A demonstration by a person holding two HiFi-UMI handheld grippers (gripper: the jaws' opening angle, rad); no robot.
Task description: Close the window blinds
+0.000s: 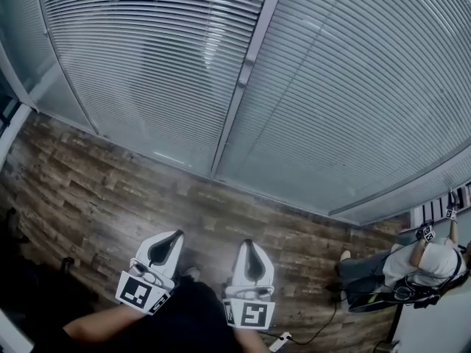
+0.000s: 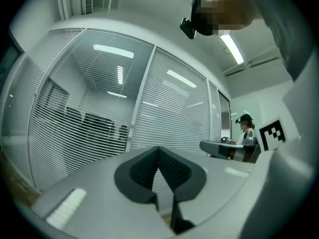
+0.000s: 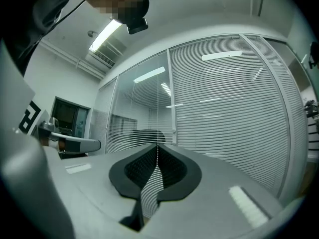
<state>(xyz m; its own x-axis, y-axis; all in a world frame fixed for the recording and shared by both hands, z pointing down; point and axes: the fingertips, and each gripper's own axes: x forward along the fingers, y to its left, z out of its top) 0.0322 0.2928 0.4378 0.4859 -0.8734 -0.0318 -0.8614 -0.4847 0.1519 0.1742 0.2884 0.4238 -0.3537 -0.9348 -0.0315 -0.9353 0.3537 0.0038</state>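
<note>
The window blinds [image 1: 353, 87] hang lowered over a glass wall and fill the upper part of the head view. A pale frame post [image 1: 246, 72] divides them into two panels. In the left panel [image 1: 154, 57] the slats stand a little turned, so dark gaps show between them, and through it the left gripper view shows dim shapes in the room behind. The slats of the right panel [image 1: 368, 138] lie closer together and it looks paler. Both panels reach down to the wooden floor [image 1: 88, 190].

The left gripper [image 1: 176, 235] and the right gripper [image 1: 248, 243] are low in the head view, side by side, both pointing toward the blinds and apart from them. The left one aims at the left panel and the right one at the part near the post. In each gripper view the two jaws meet at the tips with only a thin slit between the dark pads, and neither pair presses on anything. The blinds are seen beyond the tips, not touching them.

Each gripper carries its marker cube [image 1: 140, 293] at the rear. At the right edge another person [image 1: 427, 263] stands near a further blind, and a thin cable [image 1: 316, 329] lies on the floor
</note>
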